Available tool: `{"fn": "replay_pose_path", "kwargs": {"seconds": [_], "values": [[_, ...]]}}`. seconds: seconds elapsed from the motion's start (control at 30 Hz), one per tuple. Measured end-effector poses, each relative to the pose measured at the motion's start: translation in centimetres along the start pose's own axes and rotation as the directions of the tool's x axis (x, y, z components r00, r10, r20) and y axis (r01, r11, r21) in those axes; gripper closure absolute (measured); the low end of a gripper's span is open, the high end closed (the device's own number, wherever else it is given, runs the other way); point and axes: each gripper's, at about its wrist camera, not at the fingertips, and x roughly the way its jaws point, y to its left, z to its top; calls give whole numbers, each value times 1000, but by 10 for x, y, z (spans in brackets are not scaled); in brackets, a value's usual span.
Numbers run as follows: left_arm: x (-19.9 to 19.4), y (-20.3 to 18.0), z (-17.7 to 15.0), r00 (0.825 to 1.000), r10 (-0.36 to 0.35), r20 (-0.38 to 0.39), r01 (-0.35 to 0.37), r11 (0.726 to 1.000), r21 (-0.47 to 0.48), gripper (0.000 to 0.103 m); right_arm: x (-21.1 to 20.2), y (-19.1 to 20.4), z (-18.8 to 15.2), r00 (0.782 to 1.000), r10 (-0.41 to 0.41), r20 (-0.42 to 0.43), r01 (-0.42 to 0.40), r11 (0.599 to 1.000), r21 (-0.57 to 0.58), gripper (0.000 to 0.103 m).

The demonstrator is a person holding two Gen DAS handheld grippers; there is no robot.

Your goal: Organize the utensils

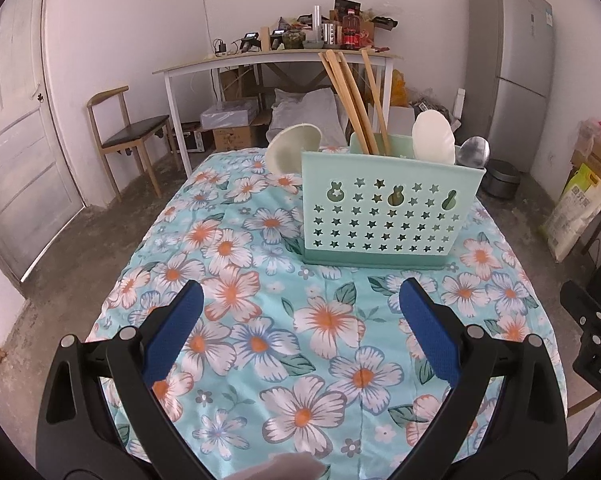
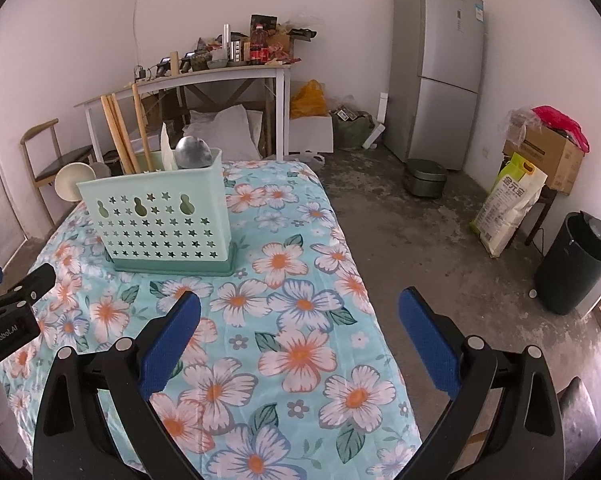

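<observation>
Upper right of centre in the left view: mint caddy on floral desk, already holding chopsticks and spoons; both tools spread apart, empty; seemingly finished.

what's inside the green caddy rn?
Sticking out of the caddy: wooden chopsticks, a white spoon, a metal spoon. Their lower ends are hidden by its wall.
</observation>
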Motion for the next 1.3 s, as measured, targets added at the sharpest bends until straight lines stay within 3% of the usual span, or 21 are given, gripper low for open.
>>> {"fn": "replay_pose_path", "kwargs": {"seconds": [0.57,1.3], "values": [[-7,9,1,995,95,25,-95,995,-1,8,-5,-9,5,998,-60,37,60,998,1,7],[-15,11,2,996,84,32,-84,996,-1,8,-11,0,6,999,-33,41,33,999,-2,7]]}}
